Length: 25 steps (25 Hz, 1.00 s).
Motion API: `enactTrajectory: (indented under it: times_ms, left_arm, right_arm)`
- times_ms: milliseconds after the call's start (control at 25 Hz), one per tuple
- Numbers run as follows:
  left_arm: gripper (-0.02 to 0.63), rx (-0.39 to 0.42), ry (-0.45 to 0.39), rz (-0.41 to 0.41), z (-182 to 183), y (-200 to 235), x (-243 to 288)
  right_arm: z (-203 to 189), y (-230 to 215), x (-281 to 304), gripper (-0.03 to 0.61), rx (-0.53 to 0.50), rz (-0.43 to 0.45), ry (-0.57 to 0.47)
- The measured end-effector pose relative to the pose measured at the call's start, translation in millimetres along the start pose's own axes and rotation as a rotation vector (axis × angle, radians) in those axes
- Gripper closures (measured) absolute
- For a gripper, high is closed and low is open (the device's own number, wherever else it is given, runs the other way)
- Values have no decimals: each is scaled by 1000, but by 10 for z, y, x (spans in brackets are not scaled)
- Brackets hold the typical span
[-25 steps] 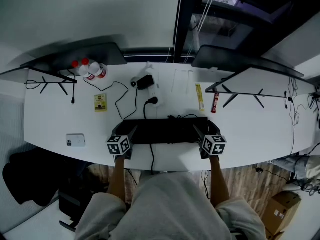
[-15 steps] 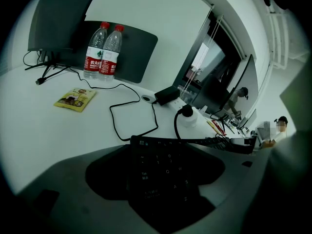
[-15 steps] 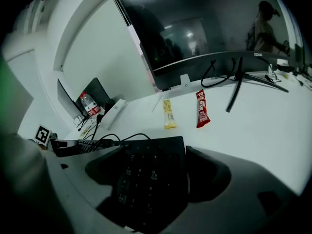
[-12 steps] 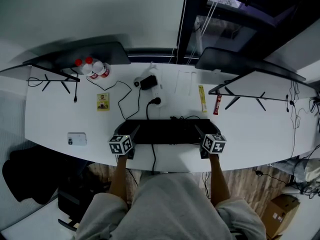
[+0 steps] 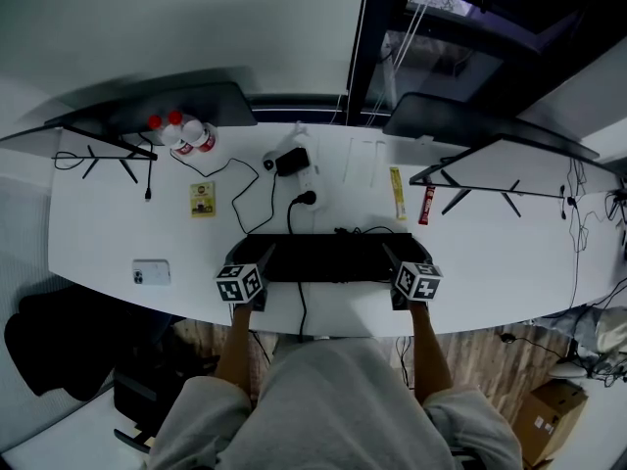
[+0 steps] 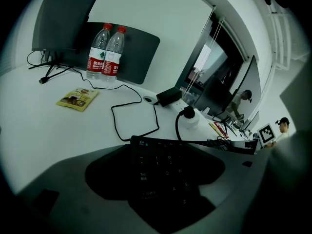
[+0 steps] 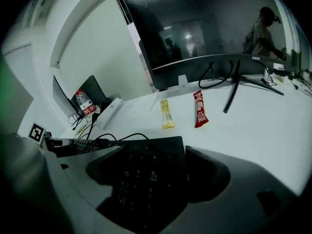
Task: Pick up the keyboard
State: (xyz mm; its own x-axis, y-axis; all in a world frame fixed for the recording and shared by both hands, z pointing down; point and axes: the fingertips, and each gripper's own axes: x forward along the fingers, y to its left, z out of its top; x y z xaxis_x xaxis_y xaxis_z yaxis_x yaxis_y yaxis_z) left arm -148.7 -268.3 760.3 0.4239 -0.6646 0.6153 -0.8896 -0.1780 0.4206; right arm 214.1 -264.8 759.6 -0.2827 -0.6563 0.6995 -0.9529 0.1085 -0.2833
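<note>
Head view against half a second ago: no marked shift is recorded, and both claws stay at the ends of the keyboard (image 5: pixel 323 258). The left claw (image 5: pixel 261 258) is found pinching its left end, the right claw (image 5: pixel 388 257) its right end. The keyboard is spanned between them near the front edge of the white bench (image 5: pixel 98 233). Monitors (image 5: pixel 176 106) are noted behind, bottles (image 5: pixel 184 135) and a phone (image 5: pixel 150 273) to the left.
</note>
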Motion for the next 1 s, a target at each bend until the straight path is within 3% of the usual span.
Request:
enactTrajectory:
  times_ms: [1000]
  left_arm:
    - [293, 0, -19, -8, 43, -48, -111]
  right_arm:
    - [28, 79, -193, 196, -11, -30, -26]
